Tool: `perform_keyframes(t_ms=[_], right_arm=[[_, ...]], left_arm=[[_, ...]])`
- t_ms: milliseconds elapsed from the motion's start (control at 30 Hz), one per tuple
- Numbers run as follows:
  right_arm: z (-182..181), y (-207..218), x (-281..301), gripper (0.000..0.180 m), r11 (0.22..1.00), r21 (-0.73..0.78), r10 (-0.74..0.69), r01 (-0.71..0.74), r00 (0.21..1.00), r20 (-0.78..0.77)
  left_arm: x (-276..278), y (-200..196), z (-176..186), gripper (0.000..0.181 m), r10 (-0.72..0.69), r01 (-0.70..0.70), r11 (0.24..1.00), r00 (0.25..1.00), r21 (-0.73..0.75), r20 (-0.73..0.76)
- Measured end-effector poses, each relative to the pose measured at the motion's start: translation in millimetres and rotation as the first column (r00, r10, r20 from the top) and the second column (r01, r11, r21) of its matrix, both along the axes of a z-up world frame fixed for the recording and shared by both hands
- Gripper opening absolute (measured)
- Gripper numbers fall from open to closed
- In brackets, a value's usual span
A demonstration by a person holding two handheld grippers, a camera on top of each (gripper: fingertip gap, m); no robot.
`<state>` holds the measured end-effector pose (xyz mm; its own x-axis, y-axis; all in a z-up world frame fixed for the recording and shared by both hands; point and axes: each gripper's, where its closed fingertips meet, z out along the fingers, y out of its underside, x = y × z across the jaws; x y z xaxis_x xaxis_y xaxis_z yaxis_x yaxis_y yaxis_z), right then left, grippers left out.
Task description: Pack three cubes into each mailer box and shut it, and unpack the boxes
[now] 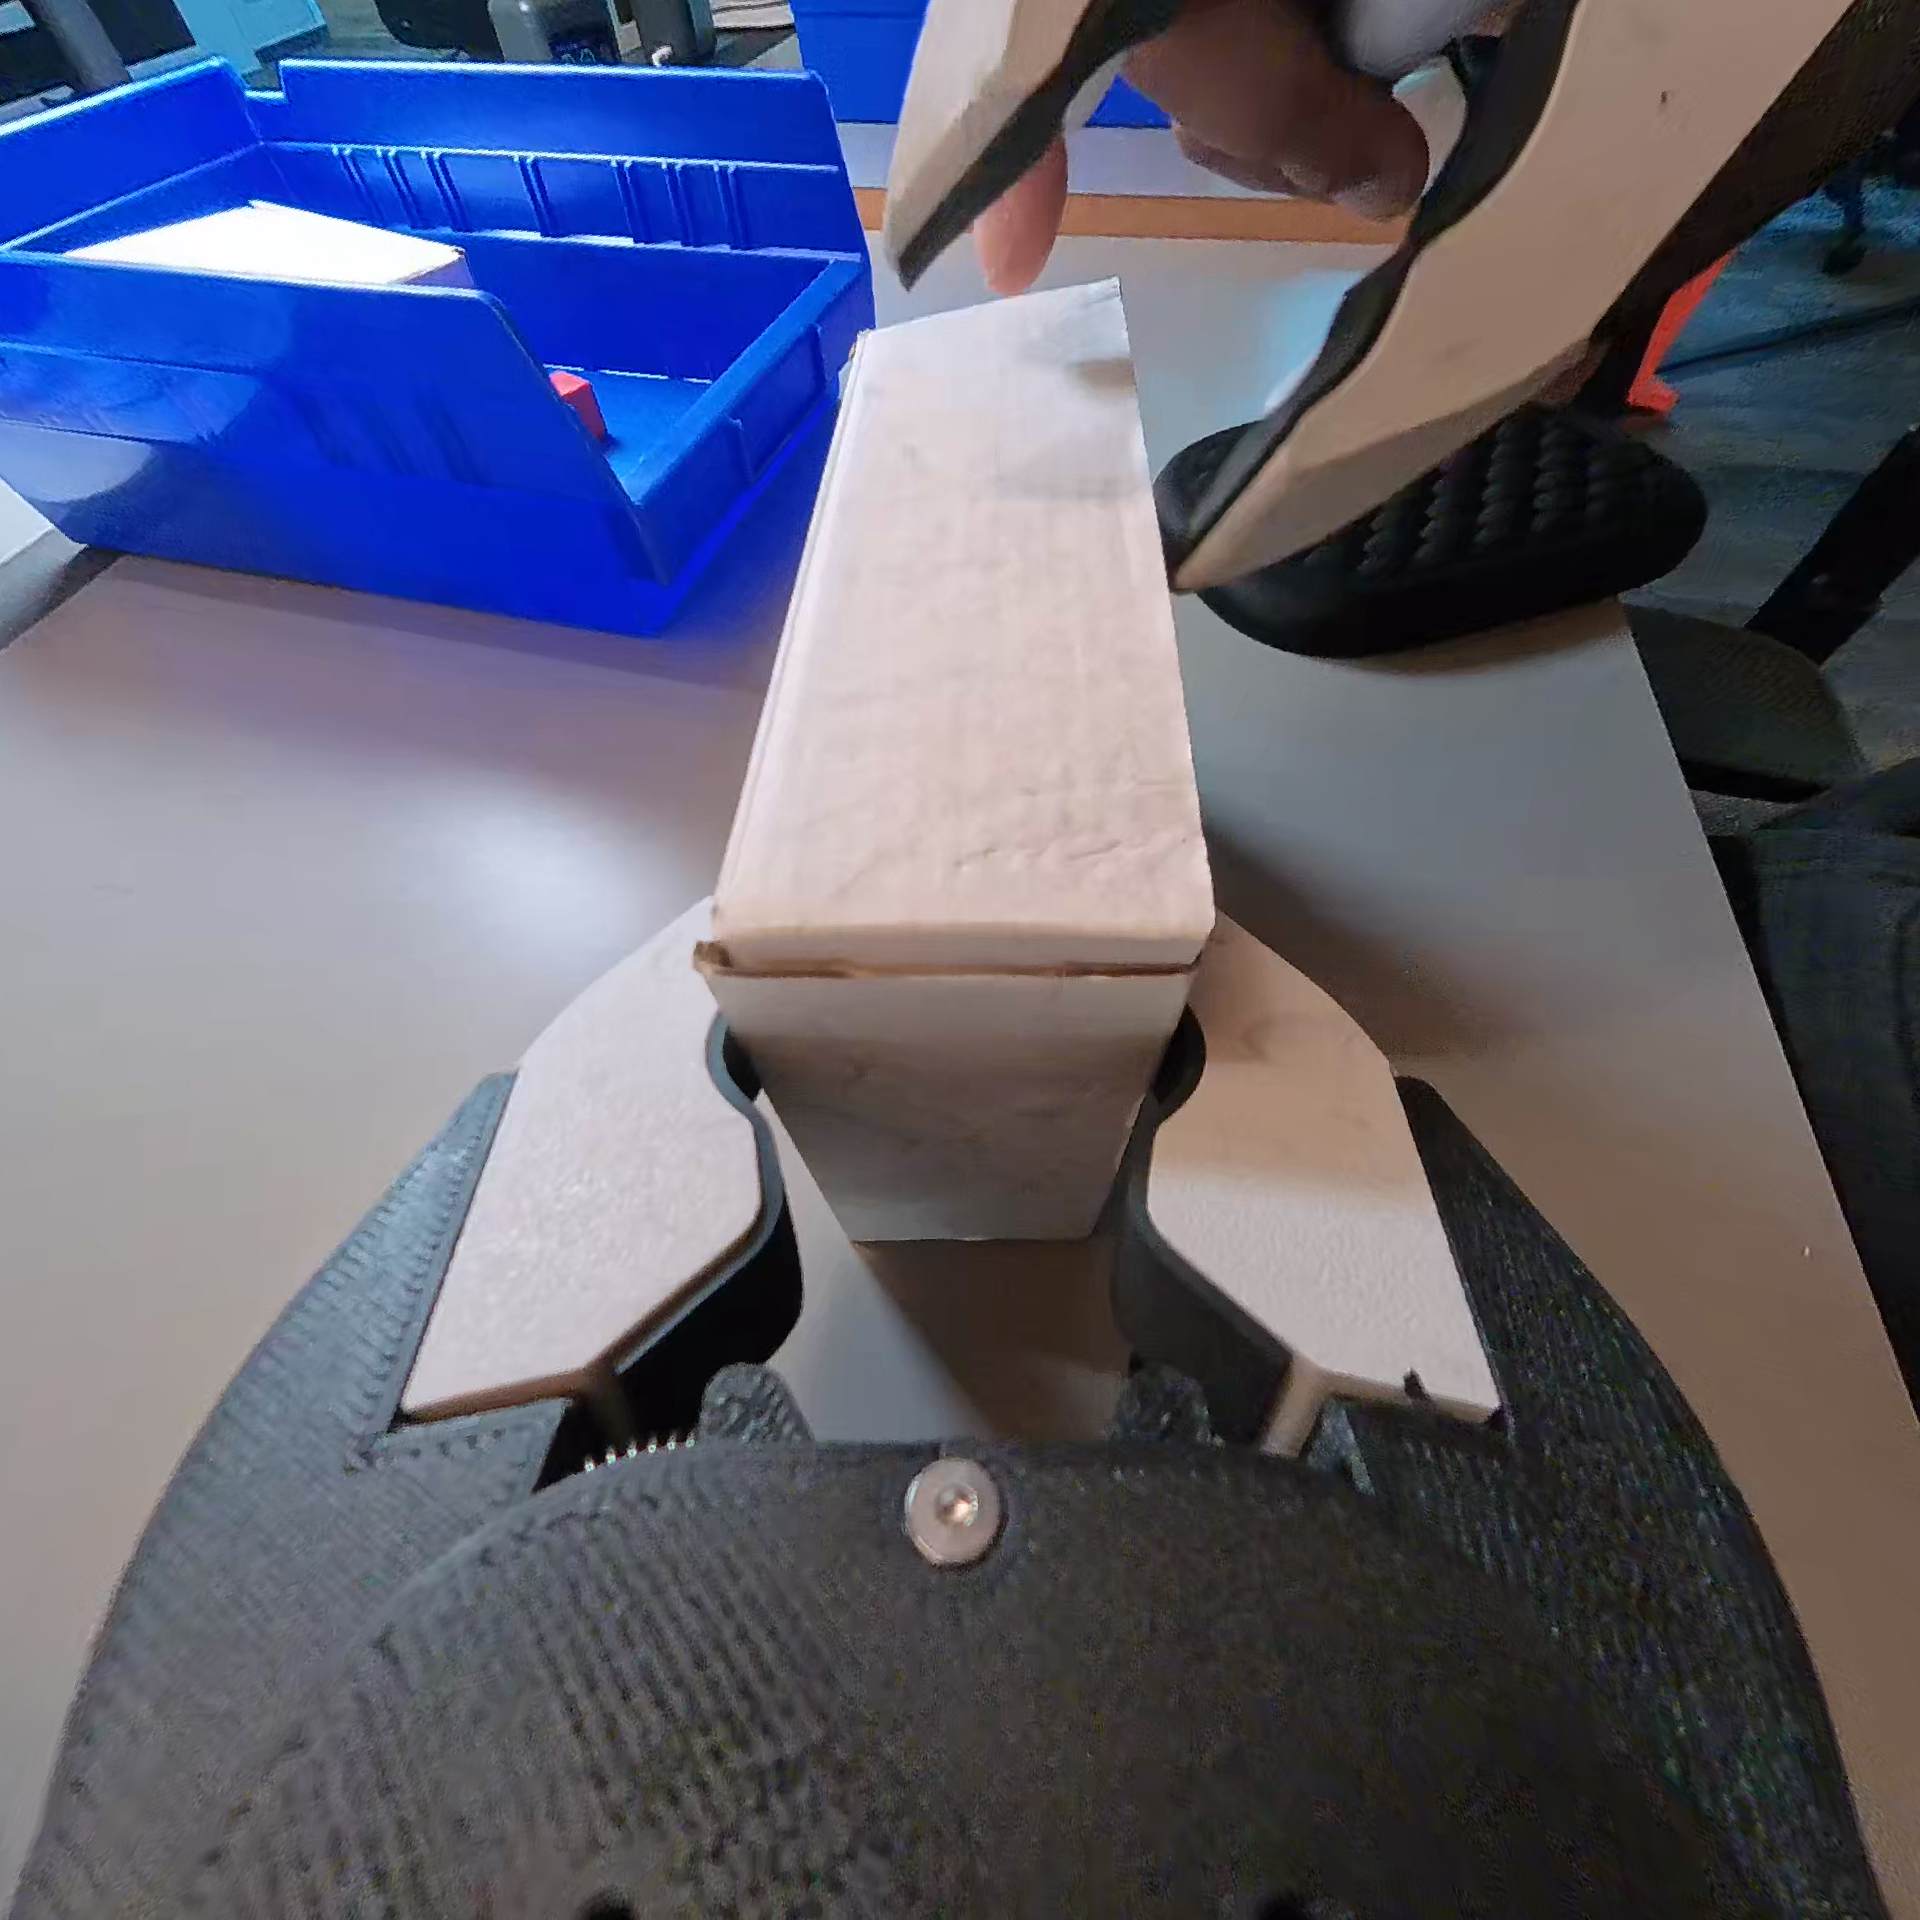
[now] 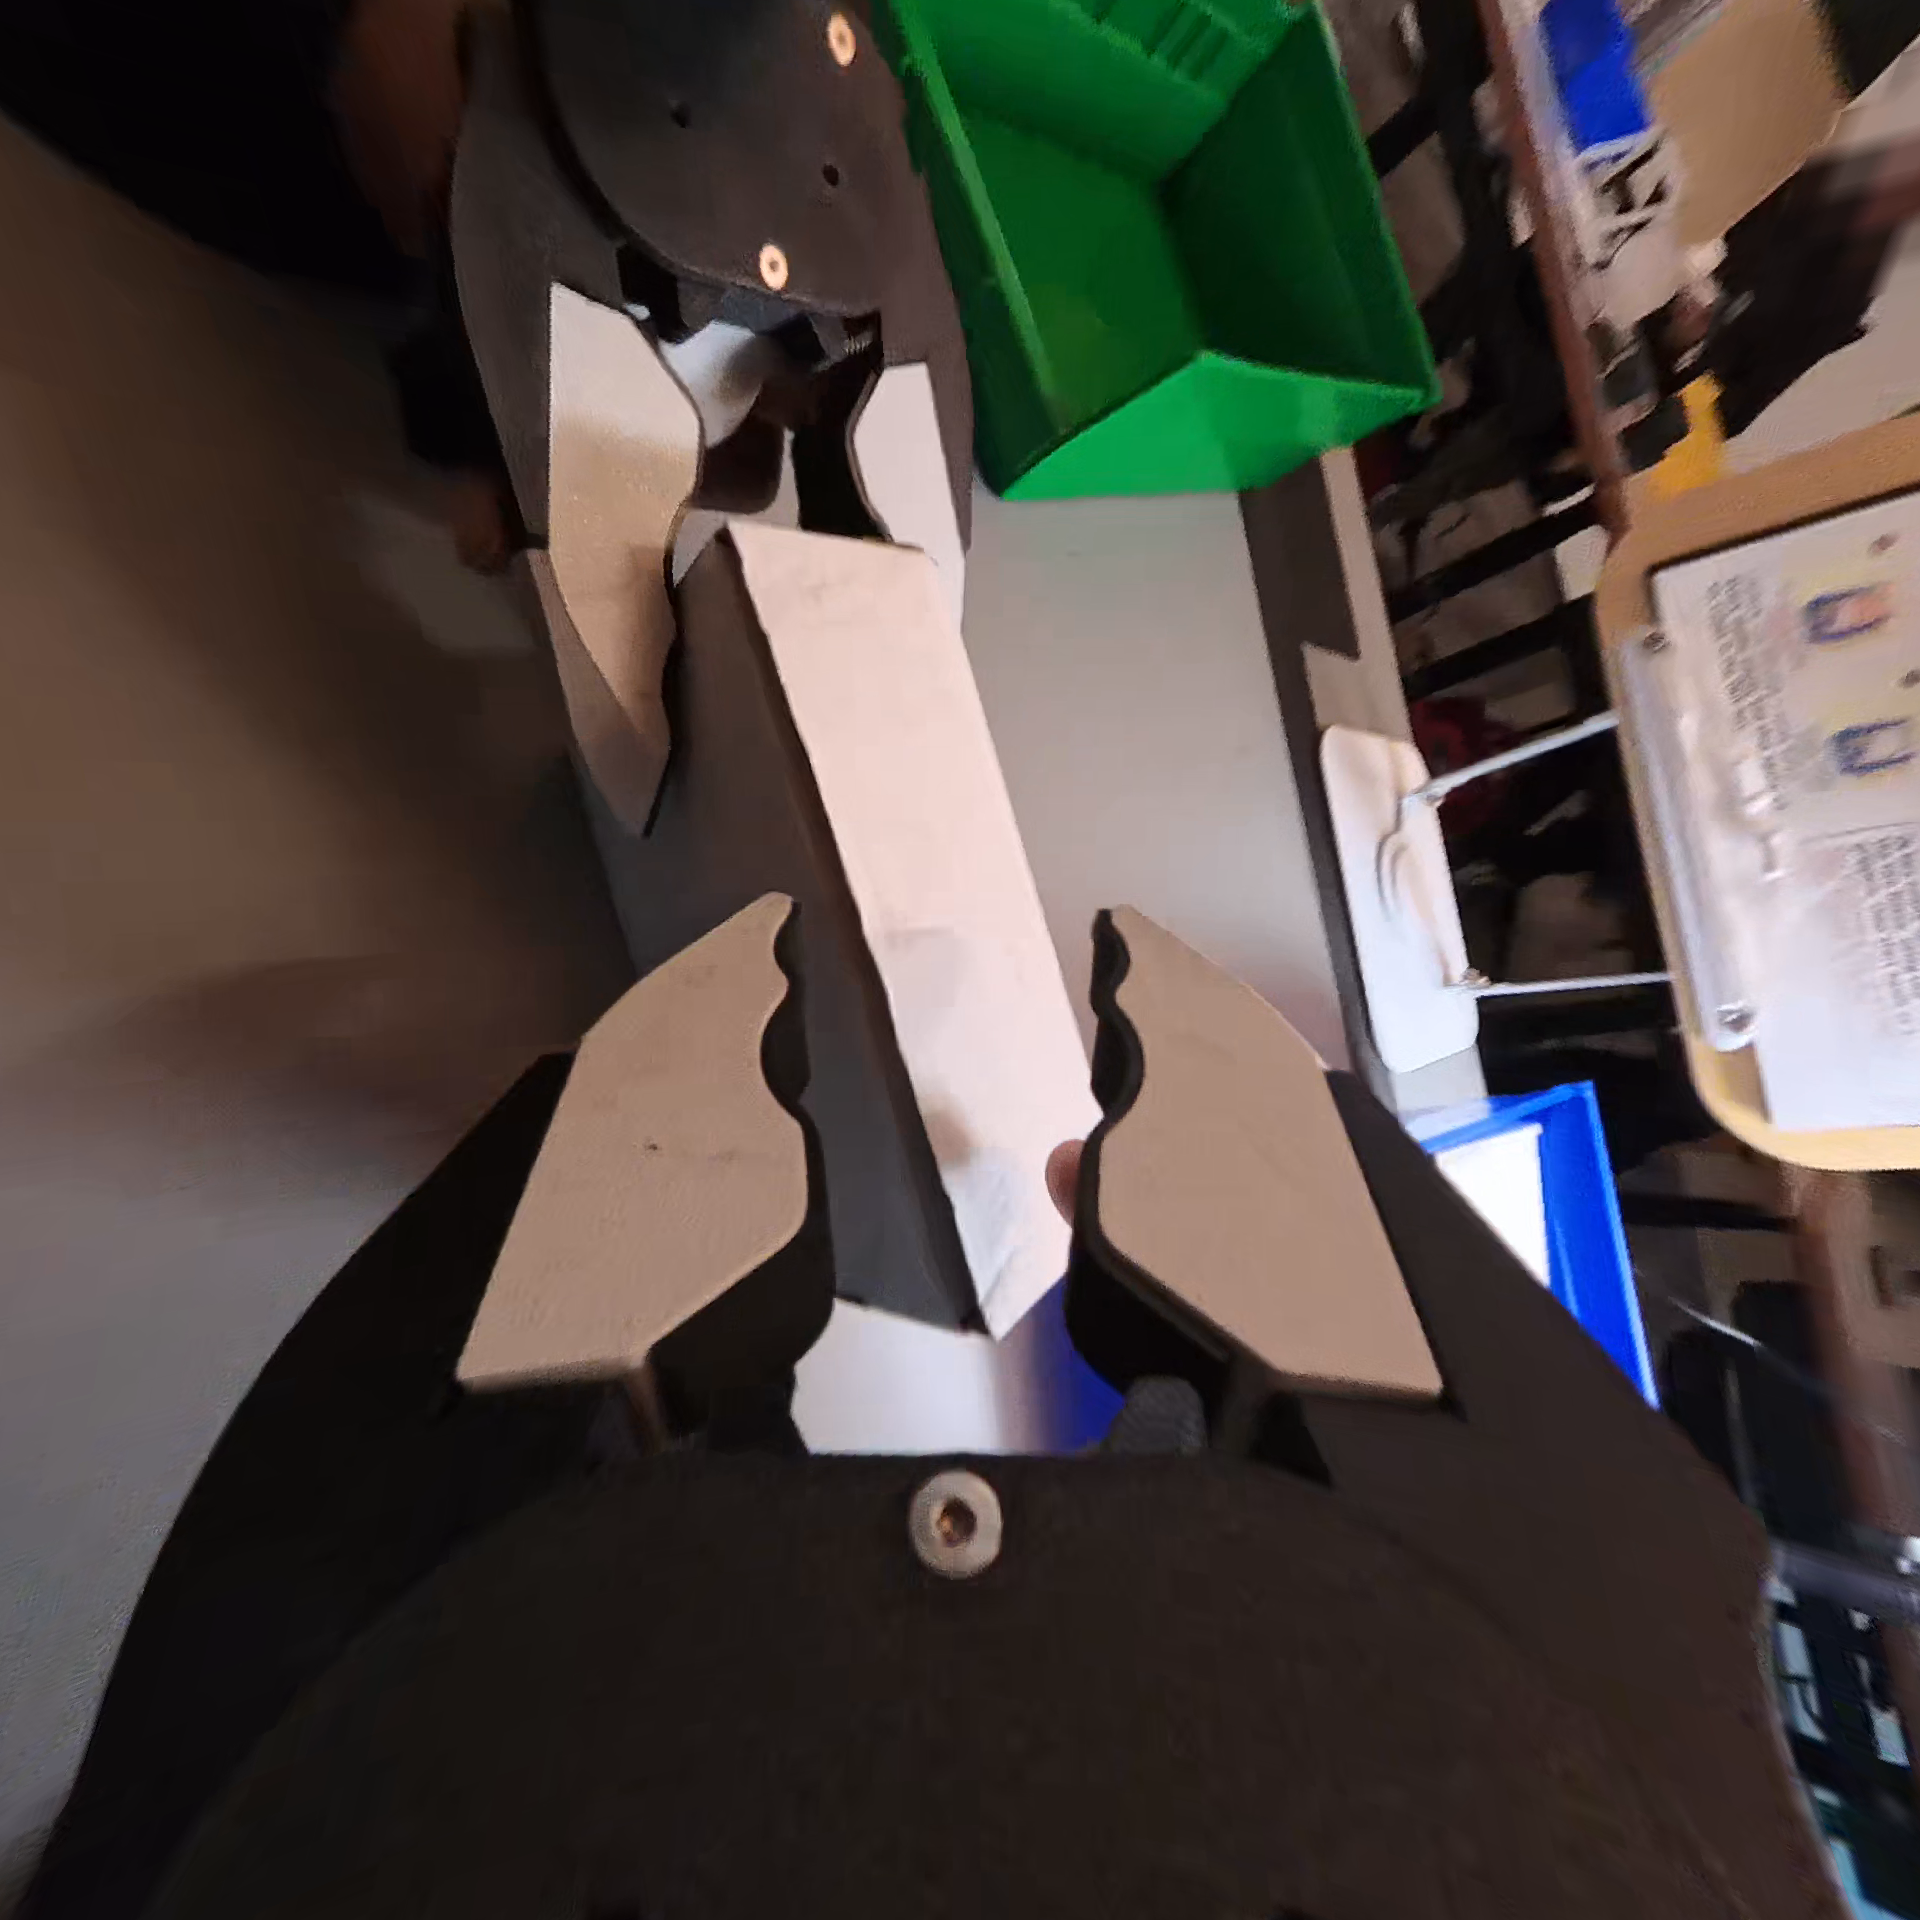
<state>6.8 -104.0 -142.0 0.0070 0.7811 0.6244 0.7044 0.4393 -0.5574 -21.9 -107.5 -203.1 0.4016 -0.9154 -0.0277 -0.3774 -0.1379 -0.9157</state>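
Note:
A closed white mailer box point(image 1: 966, 675) is held above the grey table point(image 1: 312, 831). My left gripper point(image 1: 961, 1039) is shut on its near end. My right gripper point(image 1: 1044, 426) is open at the box's far end, one finger on either side, tilted. In the right wrist view the box point(image 2: 935, 883) lies between the open fingers of my right gripper point(image 2: 945, 914), with my left gripper point(image 2: 800, 686) clamped on its other end. A red cube point(image 1: 571, 400) lies in the blue bin point(image 1: 416, 499). The box's contents are hidden.
Another white box point(image 1: 270, 244) lies in the blue bin's back compartment. A green bin point(image 2: 1195, 312) stands on the table beyond the left gripper. A black chair point(image 1: 1455, 540) sits past the table's right edge. Shelves and clutter are beyond the table.

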Motion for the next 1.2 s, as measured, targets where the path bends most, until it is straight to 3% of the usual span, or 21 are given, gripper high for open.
perform_keyframes(t_ms=[400,667,767,833,900,1033,1133,1200], right_arm=[[10,8,-3,0.05,0.994,0.106,-0.006,0.006,1.0,-0.004],[9,16,-13,0.026,0.964,0.264,-0.008,-0.023,0.993,0.117],[2,12,-17,0.006,0.961,0.267,0.021,-0.07,0.983,0.183],[2,13,-19,0.005,0.953,0.284,0.046,-0.109,0.975,0.22],[10,14,-21,0.002,0.963,0.246,0.063,-0.114,0.976,0.209],[23,11,-20,0.002,0.991,-0.042,0.13,-0.124,0.968,0.213],[37,20,-23,0.002,0.975,-0.204,0.135,-0.09,0.967,0.217],[45,30,-28,0.001,0.968,-0.241,0.124,-0.069,0.967,0.223]], left_arm=[[0,-4,1,0.073,0.006,-0.007,0.998,1.0,-0.06,-0.018],[-2,-5,7,0.072,0.018,-0.019,0.993,1.0,-0.114,-0.012],[-8,-1,8,0.073,0.037,-0.039,0.998,0.999,-0.056,-0.04],[-10,0,8,0.073,0.024,-0.025,1.0,0.998,-0.017,-0.058],[-12,0,3,0.073,0.001,0.003,0.999,0.995,0.044,-0.1],[-16,5,9,0.074,-0.007,0.039,0.971,0.991,0.237,-0.133],[-32,25,14,0.073,0.115,-0.042,0.923,0.979,0.383,-0.17],[-46,35,17,0.072,0.175,-0.108,0.916,0.974,0.386,-0.145]])
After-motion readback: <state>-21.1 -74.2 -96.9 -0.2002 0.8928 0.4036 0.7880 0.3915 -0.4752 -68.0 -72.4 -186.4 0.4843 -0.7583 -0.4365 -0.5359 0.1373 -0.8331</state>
